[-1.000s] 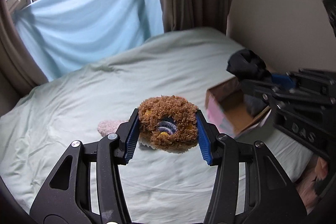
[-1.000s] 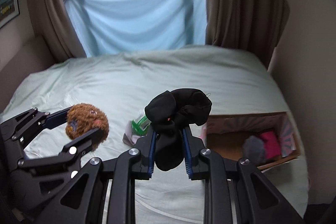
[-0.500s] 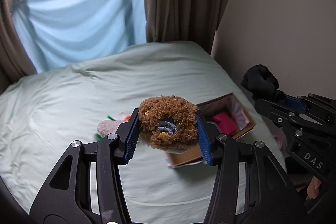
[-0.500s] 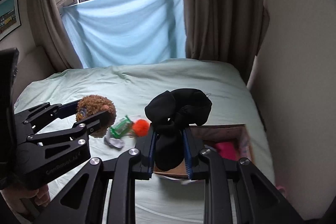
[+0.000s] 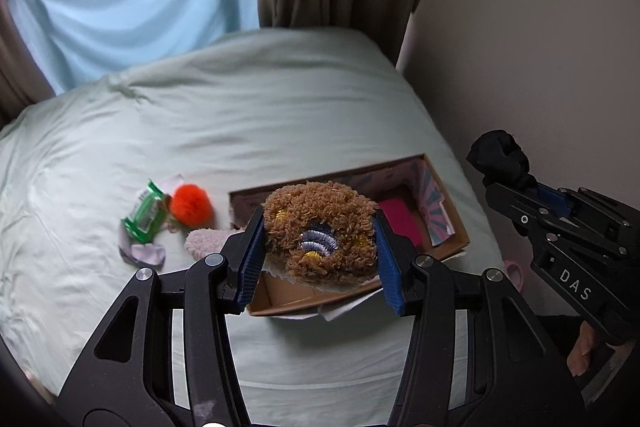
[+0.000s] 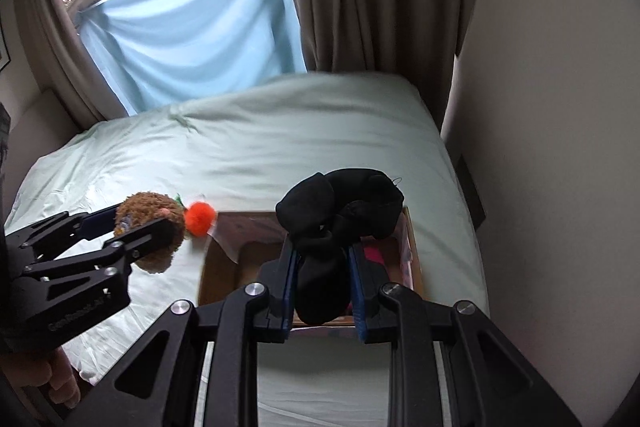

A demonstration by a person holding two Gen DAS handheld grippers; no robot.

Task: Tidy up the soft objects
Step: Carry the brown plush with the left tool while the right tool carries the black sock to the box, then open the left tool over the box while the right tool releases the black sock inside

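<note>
My left gripper (image 5: 318, 255) is shut on a brown curly plush toy (image 5: 320, 231) and holds it in the air over the near left part of an open cardboard box (image 5: 448, 223) on the bed. In the right wrist view the same plush toy (image 6: 150, 217) hangs left of the box (image 6: 216, 267). My right gripper (image 6: 322, 291) is shut on a bundle of black cloth (image 6: 340, 219) above the box. A pink item (image 5: 400, 223) lies inside the box.
An orange pom-pom (image 5: 190, 205), a green packet (image 5: 146, 217), a pale fuzzy piece (image 5: 204, 243) and a grey scrap (image 5: 142, 253) lie on the pale green bed (image 5: 240, 115) left of the box. A wall runs close along the right side; curtains and a blue sheet stand behind.
Both grippers have swung right toward the box and now hang over it, each still holding its object. The box and the orange pom-pom have come into fuller view.
</note>
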